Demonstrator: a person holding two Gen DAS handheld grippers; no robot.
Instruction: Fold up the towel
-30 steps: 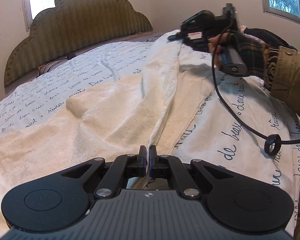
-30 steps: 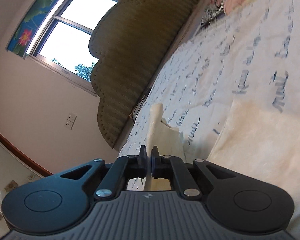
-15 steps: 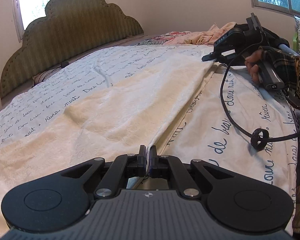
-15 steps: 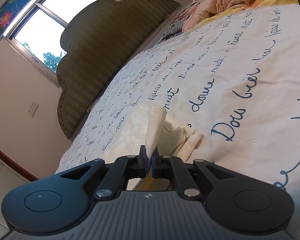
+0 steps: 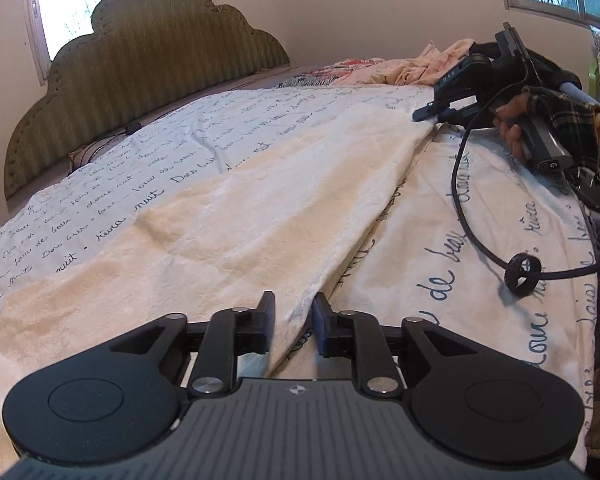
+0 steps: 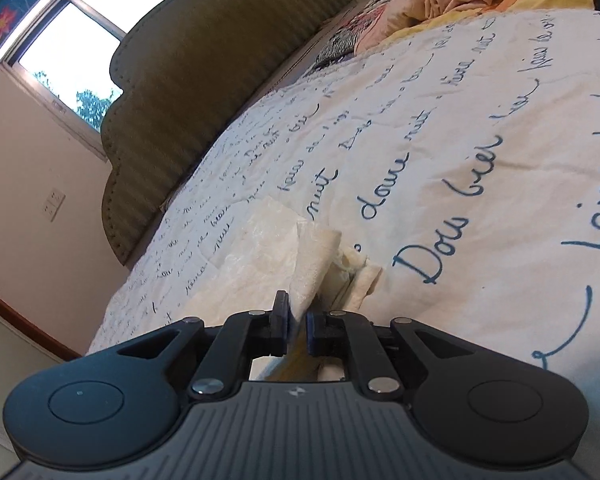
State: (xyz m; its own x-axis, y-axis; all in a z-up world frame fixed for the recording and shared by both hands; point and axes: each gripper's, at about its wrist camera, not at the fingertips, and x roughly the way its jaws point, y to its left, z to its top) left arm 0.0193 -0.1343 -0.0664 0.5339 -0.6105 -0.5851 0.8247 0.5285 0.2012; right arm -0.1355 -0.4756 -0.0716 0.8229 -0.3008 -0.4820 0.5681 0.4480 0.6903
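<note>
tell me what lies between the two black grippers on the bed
In the left wrist view, the cream towel's folded edge runs from the left gripper to the right gripper.

Bed (image 5: 440,280) (script-printed cover) under a spread cream towel (image 5: 228,216), rumpled bedding (image 5: 400,72) beyond.

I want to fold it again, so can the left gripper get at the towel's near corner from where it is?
Probably yes: the left gripper is open with the towel corner lying between its fingers, nothing in the way.
</note>
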